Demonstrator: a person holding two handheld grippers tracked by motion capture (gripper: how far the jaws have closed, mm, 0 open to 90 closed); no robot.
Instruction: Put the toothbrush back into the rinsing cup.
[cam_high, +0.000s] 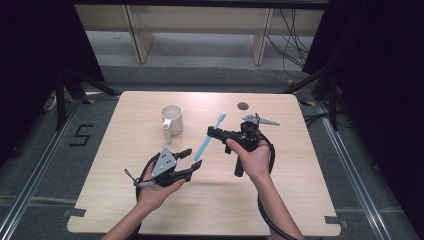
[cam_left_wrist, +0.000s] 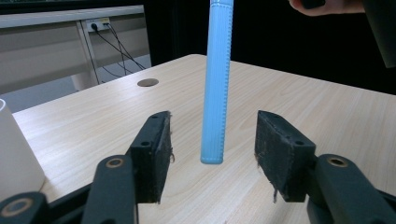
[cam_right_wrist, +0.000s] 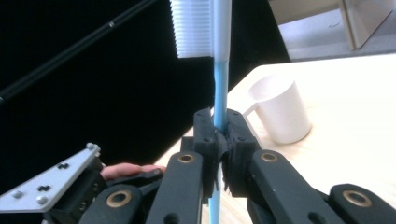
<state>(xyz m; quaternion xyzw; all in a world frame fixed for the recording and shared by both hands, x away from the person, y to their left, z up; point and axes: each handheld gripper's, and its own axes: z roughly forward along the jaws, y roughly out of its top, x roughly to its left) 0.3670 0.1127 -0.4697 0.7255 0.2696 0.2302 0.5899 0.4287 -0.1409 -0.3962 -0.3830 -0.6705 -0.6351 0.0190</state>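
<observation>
High view is showing the person's forearms coming in from the bottom edge, each hand carrying a gripper above the wooden table (cam_high: 280, 200). Nearest is the left gripper (cam_high: 192, 164), sitting low over the near-left part of the table with its jaws standing apart and pointing toward the right. Left gripper view is looking along those jaws: the pads (cam_left_wrist: 152, 154) are standing wide, and the lower end of the blue toothbrush (cam_left_wrist: 215, 93) is hanging between them, touching neither side and ending just above the wood.

A little farther in, the right gripper (cam_high: 211, 131) is reaching leftward over the middle of the table and is clamping the toothbrush partway along its handle. In the high view the toothbrush is slanting, its lower end down beside the left gripper's tips and its pale head up and away. Right gripper view is showing its jaws pressed together on the blue handle, the white bristle head (cam_right_wrist: 194, 28) rising above them.

Farther back and to the left, a white mug (cam_high: 172, 120) is standing upright on the table, well apart from both grippers, its handle turned toward the near side. Beyond it, a small round dark cable hole (cam_high: 243, 106) is sitting in the tabletop near the far edge. Past the table, grey floor and pale furniture legs are showing.
</observation>
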